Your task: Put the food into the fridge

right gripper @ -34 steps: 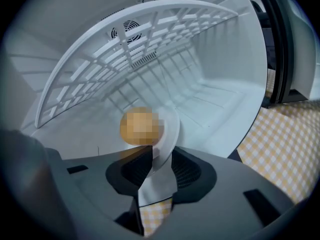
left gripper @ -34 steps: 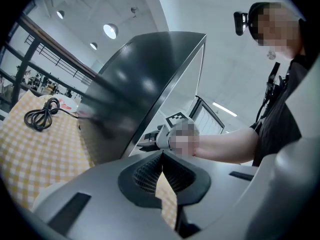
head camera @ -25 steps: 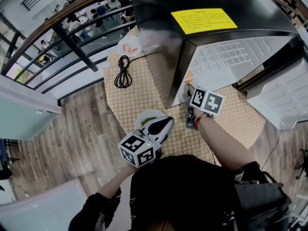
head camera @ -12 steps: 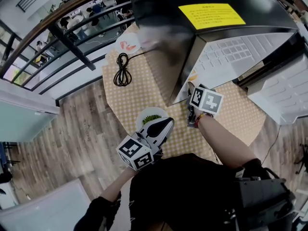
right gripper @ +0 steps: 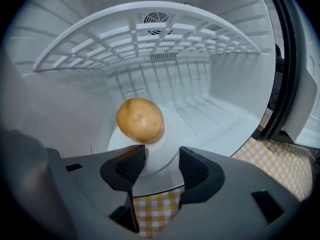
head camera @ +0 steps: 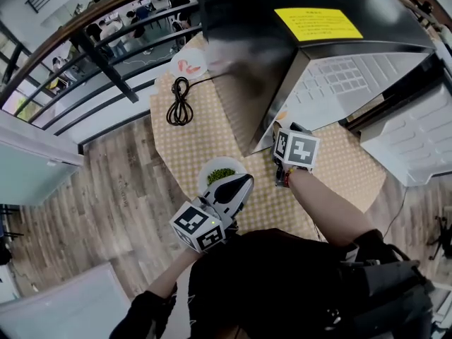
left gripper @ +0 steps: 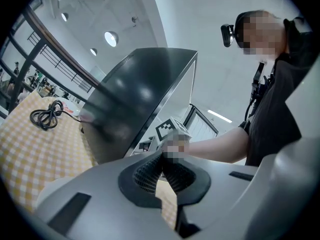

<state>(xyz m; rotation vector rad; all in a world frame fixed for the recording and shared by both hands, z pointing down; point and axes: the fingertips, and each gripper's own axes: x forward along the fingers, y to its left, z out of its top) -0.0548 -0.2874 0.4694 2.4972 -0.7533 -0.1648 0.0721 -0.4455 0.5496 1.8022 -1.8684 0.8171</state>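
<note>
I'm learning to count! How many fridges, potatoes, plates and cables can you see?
Fridge: 1
Potato: 1
Plates: 3 (potato plate, greens plate, red-food plate)
Cable: 1
Total: 6

**Colours at the fridge mouth**

My right gripper [right gripper: 161,158] is grey with black ribbed pads [right gripper: 132,165]. Between its just-opened jaws sits the rim of a white plate [right gripper: 166,140], and on it a golden-brown potato [right gripper: 140,119]. Beyond, the fridge interior [right gripper: 220,99] is white. Beneath the jaws lies cloth [right gripper: 152,209] in yellow-and-white check.
</note>
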